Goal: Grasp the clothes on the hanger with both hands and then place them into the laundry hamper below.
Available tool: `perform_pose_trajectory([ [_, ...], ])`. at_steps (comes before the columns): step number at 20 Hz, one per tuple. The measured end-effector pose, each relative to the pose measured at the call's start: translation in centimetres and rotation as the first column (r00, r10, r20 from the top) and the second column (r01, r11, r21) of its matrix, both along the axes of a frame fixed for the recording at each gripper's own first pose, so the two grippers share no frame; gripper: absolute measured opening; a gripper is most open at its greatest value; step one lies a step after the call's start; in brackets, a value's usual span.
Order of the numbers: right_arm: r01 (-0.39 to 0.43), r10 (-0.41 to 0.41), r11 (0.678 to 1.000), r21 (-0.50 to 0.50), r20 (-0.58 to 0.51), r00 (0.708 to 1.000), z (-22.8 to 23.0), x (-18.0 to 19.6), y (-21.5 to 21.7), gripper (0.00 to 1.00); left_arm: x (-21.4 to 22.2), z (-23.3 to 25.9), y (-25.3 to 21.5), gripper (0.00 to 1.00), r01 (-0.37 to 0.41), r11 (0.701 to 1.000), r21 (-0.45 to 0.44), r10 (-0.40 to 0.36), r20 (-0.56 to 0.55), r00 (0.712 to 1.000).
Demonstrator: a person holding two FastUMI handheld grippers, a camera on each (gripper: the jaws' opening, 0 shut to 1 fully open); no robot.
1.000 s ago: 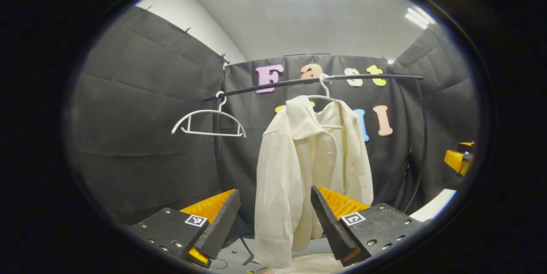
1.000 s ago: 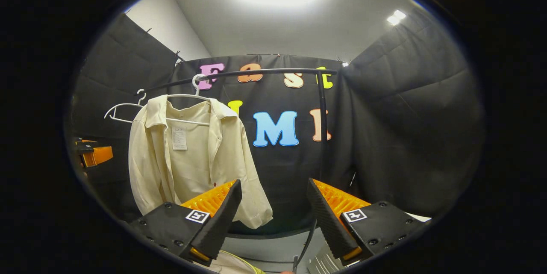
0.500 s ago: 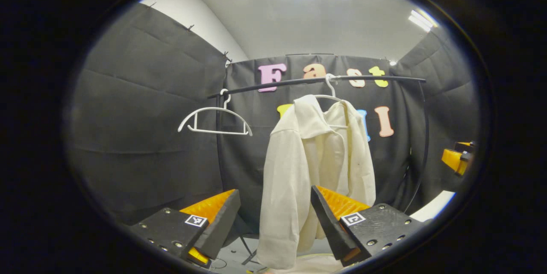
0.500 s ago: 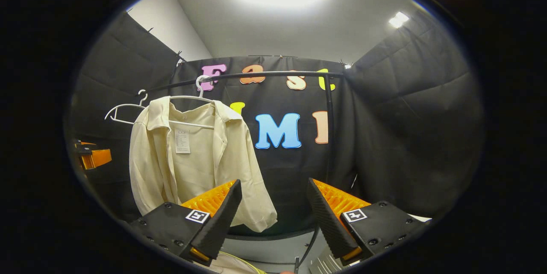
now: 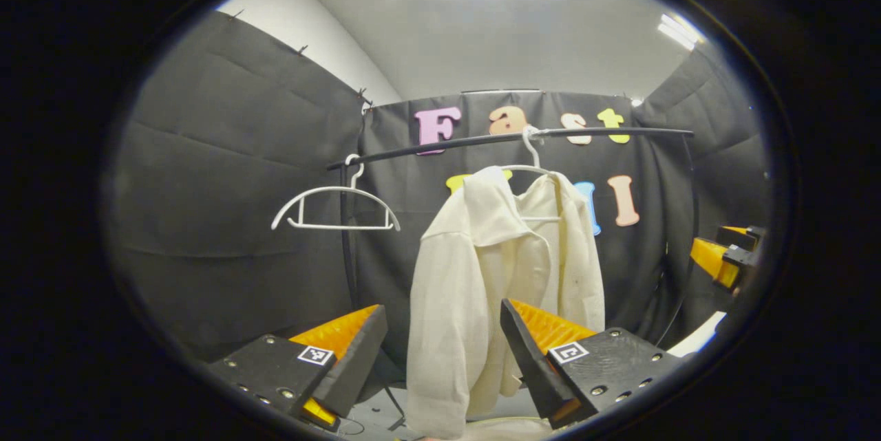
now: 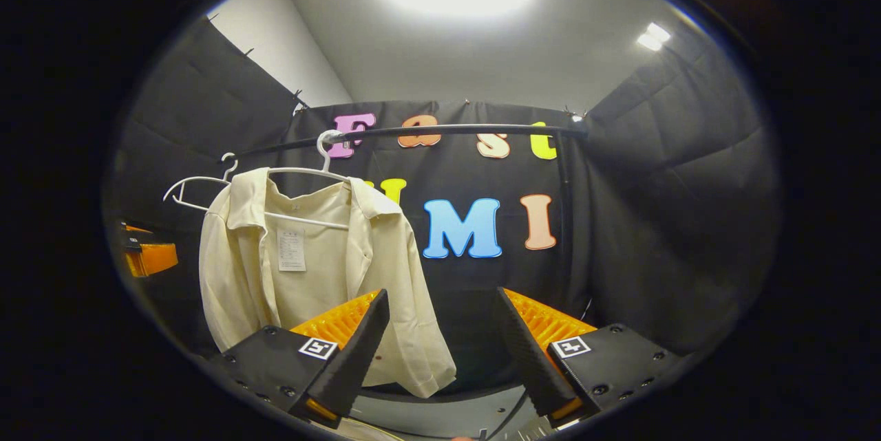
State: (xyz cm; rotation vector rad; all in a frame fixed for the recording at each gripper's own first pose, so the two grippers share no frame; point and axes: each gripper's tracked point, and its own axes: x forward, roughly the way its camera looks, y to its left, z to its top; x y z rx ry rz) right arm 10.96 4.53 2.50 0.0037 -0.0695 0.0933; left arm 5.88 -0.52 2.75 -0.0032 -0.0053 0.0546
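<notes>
Two white hangers (image 5: 335, 200) hang on the black rail (image 5: 509, 139); one carries the cream shirt (image 5: 495, 276), the other is bare. The left gripper (image 5: 440, 365) and right gripper (image 6: 440, 358) both gape wide, holding nothing, short of the shirt. A pale edge below it is possibly the hamper.

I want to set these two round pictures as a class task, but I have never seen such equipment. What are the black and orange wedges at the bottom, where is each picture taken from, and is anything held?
Each picture comes from a camera riding on a hand-held two-finger gripper. The wedges are that gripper's own fingers: the left gripper and the right gripper, both open and holding nothing. Ahead, a cream shirt hangs on a white hanger from a black rail; an empty hanger hangs beside it. The orange piece at the left gripper view's edge is the other gripper.
</notes>
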Motion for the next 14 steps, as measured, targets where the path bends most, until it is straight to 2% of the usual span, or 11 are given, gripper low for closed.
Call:
perform_pose_trajectory([
  [1, -0.031, 0.031, 0.999, 0.014, -0.008, 0.999, -0.3, 1.4, 0.3, 0.93, 0.6, 0.1, -1.1, 0.98, -0.012, 1.000, 0.001, 0.012, -0.005, 1.000],
  [3, -0.094, 0.095, 0.995, 0.037, -0.018, 0.995, -0.7, 4.1, 0.9, 0.97, 2.1, 0.4, -3.5, 0.98, -0.030, 1.000, 0.004, 0.030, -0.011, 1.000],
  [7, -0.180, 0.182, 0.982, 0.055, -0.022, 0.983, -0.7, 9.1, 1.8, 0.97, 6.1, 1.3, -7.4, 0.98, -0.095, 0.995, -0.011, 0.095, -0.006, 0.995],
  [8, -0.212, 0.213, 0.975, 0.067, -0.011, 0.977, -0.3, 9.9, 2.6, 0.93, 7.1, 1.5, -8.2, 0.98, -0.108, 0.994, -0.018, 0.108, -0.001, 0.994],
  [9, -0.243, 0.243, 0.967, 0.079, 0.001, 0.970, 0.1, 10.7, 3.3, 0.97, 8.0, 1.7, -8.8, 0.98, -0.119, 0.993, -0.018, 0.120, 0.005, 0.993],
  [14, -0.380, 0.379, 0.916, 0.133, 0.030, 0.925, 1.2, 13.4, 7.9, 0.97, 11.2, 1.8, -10.7, 0.98, -0.169, 0.985, 0.023, 0.168, 0.022, 0.985],
])
